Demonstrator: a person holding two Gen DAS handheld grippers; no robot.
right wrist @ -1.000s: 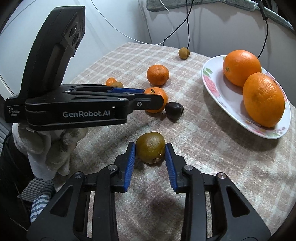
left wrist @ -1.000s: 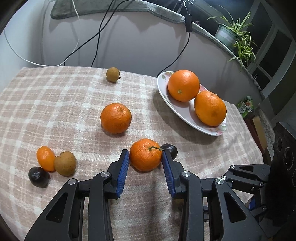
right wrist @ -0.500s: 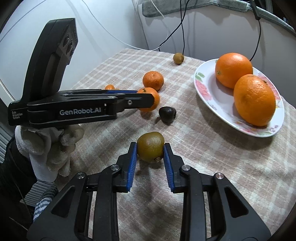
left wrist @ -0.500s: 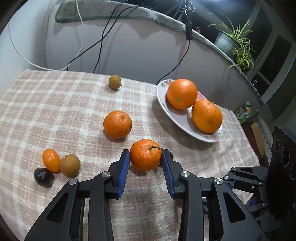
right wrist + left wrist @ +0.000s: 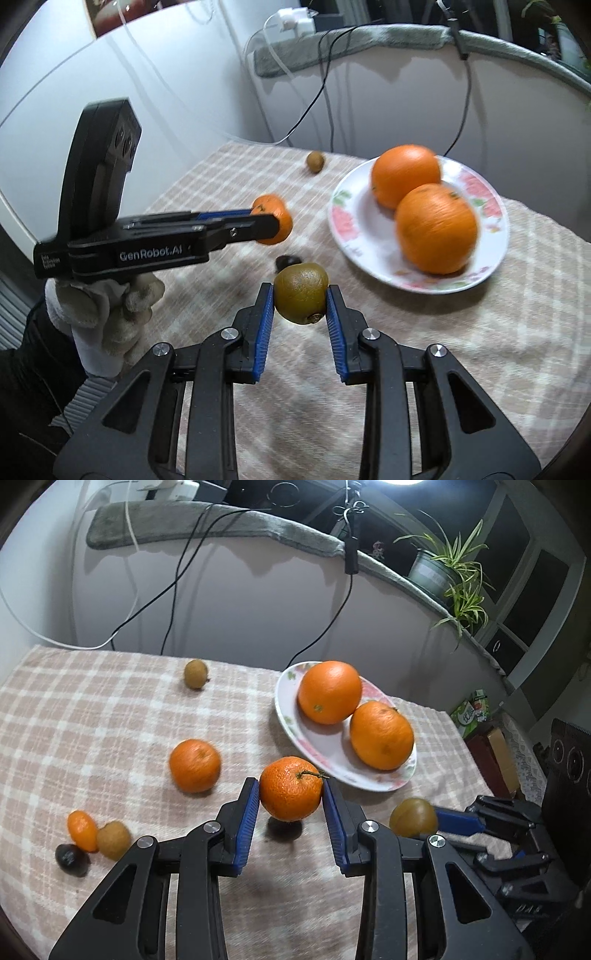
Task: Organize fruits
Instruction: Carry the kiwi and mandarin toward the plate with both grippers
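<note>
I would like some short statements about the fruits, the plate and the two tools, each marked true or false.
1. The left tool holds a mandarin above the cloth. True.
2. The right tool is empty. False: it grips a kiwi.
3. The plate holds two oranges. True: one orange sits behind the other orange.
4. The plate also holds a dark fruit. False: the dark fruit lies on the cloth, apart from the plate.
5. Another mandarin lies on the cloth. True.
6. All small fruits are already on the plate. False: a small brown fruit sits near the far edge of the cloth.
</note>
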